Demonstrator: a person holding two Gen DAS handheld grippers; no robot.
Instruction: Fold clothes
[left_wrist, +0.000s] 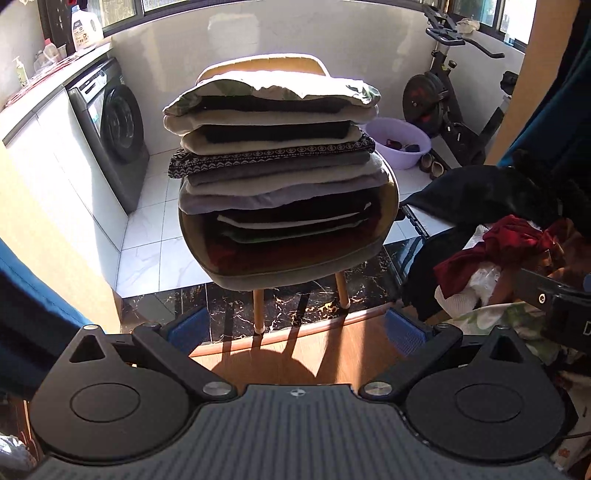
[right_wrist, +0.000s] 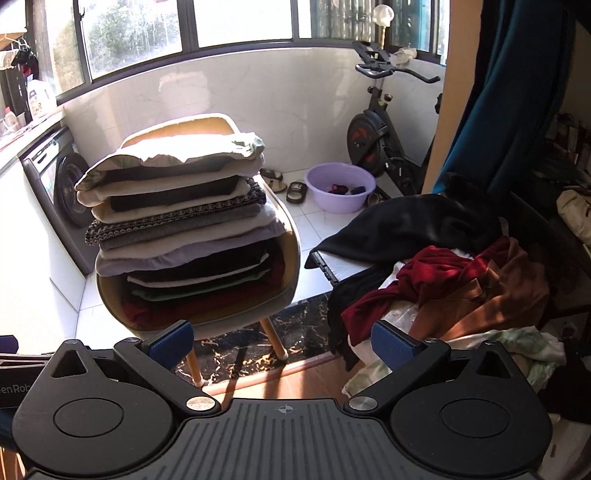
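Clothes waiting to be folded lie in a loose heap (right_wrist: 443, 288) on the right, a dark red garment (right_wrist: 417, 280) on top; the folded stack (right_wrist: 177, 221) fills the chair (right_wrist: 288, 240) seat to its front edge. Left gripper (left_wrist: 295, 328) and right gripper (right_wrist: 282, 341) both hang spread wide, holding nothing. A sound next step would be pinching one garment by a single edge, so neighbours stay put.

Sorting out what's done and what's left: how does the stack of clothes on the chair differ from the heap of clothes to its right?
The stack on the chair is folded flat, layer on layer; the heap is crumpled and tangled. The stack stands tall and narrow; the heap sprawls low and wide. The stack is mostly pale and grey on top, the heap mostly black, dark red and brown. Both grippers hold neither.
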